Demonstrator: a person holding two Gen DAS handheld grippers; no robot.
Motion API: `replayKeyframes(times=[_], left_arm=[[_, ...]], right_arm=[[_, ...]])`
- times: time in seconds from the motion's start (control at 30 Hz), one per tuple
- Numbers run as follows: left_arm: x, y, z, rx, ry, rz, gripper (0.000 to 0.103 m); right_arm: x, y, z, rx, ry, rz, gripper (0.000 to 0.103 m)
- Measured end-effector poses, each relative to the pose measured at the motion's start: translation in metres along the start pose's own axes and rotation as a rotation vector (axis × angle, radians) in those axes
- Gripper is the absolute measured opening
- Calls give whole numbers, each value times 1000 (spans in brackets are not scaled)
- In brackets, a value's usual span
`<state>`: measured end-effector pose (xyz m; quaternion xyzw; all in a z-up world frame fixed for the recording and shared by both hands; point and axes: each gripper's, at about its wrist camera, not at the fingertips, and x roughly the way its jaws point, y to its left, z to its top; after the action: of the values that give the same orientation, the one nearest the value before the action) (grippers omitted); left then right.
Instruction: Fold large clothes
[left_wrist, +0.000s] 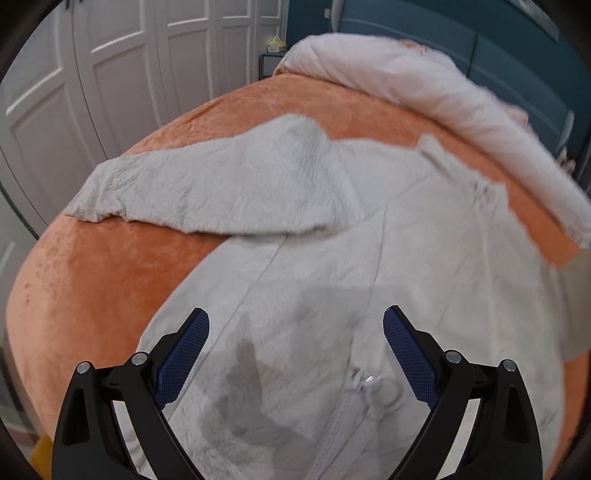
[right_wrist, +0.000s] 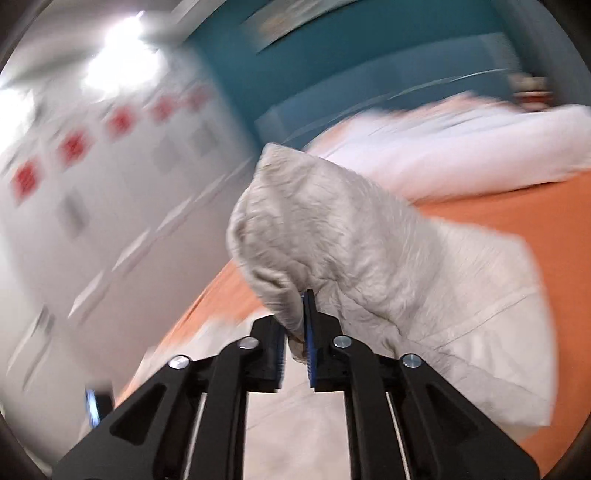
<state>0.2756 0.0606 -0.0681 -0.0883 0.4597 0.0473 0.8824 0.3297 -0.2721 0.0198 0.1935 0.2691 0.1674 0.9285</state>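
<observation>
A large pale grey zip-up jacket (left_wrist: 369, 236) lies spread on the orange bed cover (left_wrist: 92, 277), one sleeve (left_wrist: 184, 188) stretched out to the left. My left gripper (left_wrist: 295, 325) is open and empty, hovering above the jacket's front near the zipper pull (left_wrist: 364, 380). My right gripper (right_wrist: 295, 306) is shut on a bunched part of the jacket (right_wrist: 332, 236) and holds it lifted above the bed; the right wrist view is blurred by motion.
A rolled white duvet (left_wrist: 424, 74) lies along the far side of the bed by a teal headboard (left_wrist: 480, 48). White wardrobe doors (left_wrist: 110, 74) stand to the left. A small nightstand (left_wrist: 271, 62) is at the back.
</observation>
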Motion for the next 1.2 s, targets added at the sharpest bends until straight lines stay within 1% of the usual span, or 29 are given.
replayKeyframes(times=[0.03, 0.07, 0.1, 0.13, 0.2, 0.23, 0.3, 0.33, 0.37, 0.4, 0.43, 0.5, 0.53, 0.57, 0.63, 0.67, 0.7, 0.73, 0.77, 0.8, 0.9, 0.93, 0.97, 1.0, 1.03, 1.07, 1.1, 1.13, 1.2], left_arm=[[-2, 3, 5, -17, -2, -23, 93], [-3, 6, 10, -36, -1, -51, 93], [-4, 9, 14, -51, 3, -79, 93], [-4, 13, 20, -69, 11, -123, 93], [0, 16, 29, -88, 25, -180, 94], [3, 16, 31, -90, 28, -193, 94], [16, 13, 37, -88, 44, -225, 94], [28, 6, 40, -81, 65, -243, 94], [38, 0, 42, -77, 83, -265, 94], [48, -7, 43, -75, 106, -288, 94], [60, -15, 44, -81, 132, -307, 94], [84, -33, 45, -97, 186, -373, 93], [98, -45, 46, -102, 213, -380, 93], [107, -54, 47, -99, 225, -390, 91], [119, -71, 50, -70, 223, -344, 78], [123, -77, 51, -48, 218, -343, 61], [127, -84, 55, -31, 225, -366, 32], [128, -87, 59, -25, 231, -381, 25], [126, -89, 64, -20, 218, -382, 9], [118, -90, 72, -6, 173, -384, 6], [86, -78, 93, -19, 44, -408, 4], [79, -72, 97, -25, 19, -413, 4], [78, -68, 98, -21, 10, -403, 4], [82, -67, 96, -10, 9, -386, 4], [96, -66, 88, 15, 31, -341, 5], [108, -64, 80, 25, 60, -311, 5], [127, -61, 68, 30, 107, -277, 6], [142, -59, 56, 26, 136, -273, 7], [148, -61, 48, 29, 101, -274, 9]], right_arm=[[28, 22, -17, -38, 64, 30, 36], [59, 44, -42, -70, 142, 37, 54], [76, 58, -63, -92, 185, 21, 55], [85, 72, -86, -114, 219, 15, 54], [76, 76, -108, -112, 232, 7, 54], [63, 70, -118, -88, 229, -20, 55], [27, 47, -129, -36, 215, -63, 55], [6, 27, -129, 8, 194, -131, 58], [0, 11, -128, 36, 184, -171, 61], [-13, -7, -126, 69, 171, -219, 62], [-29, -30, -121, 112, 159, -295, 62], [-45, -64, -114, 164, 140, -390, 63], [-54, -74, -115, 180, 127, -418, 63], [-59, -91, -108, 202, 111, -470, 64], [-59, -120, -99, 249, 100, -511, 64], [-55, -138, -93, 284, 99, -538, 64], [-50, -145, -97, 302, 103, -542, 64], [-43, -157, -98, 324, 110, -550, 64], [-38, -164, -93, 339, 108, -553, 61], [-39, -163, -94, 342, 98, -547, 57], [-40, -143, -83, 283, 22, -484, 42], [-41, -134, -82, 255, 9, -474, 34], [-36, -127, -83, 229, 19, -456, 31], [-27, -125, -87, 211, 57, -436, 28], [-16, -126, -90, 200, 91, -439, 16], [-1, -132, -99, 191, 161, -460, 8], [11, -141, -109, 196, 222, -480, 4], [23, -155, -126, 212, 282, -498, 0], [23, -170, -133, 279, 265, -444, 0]])
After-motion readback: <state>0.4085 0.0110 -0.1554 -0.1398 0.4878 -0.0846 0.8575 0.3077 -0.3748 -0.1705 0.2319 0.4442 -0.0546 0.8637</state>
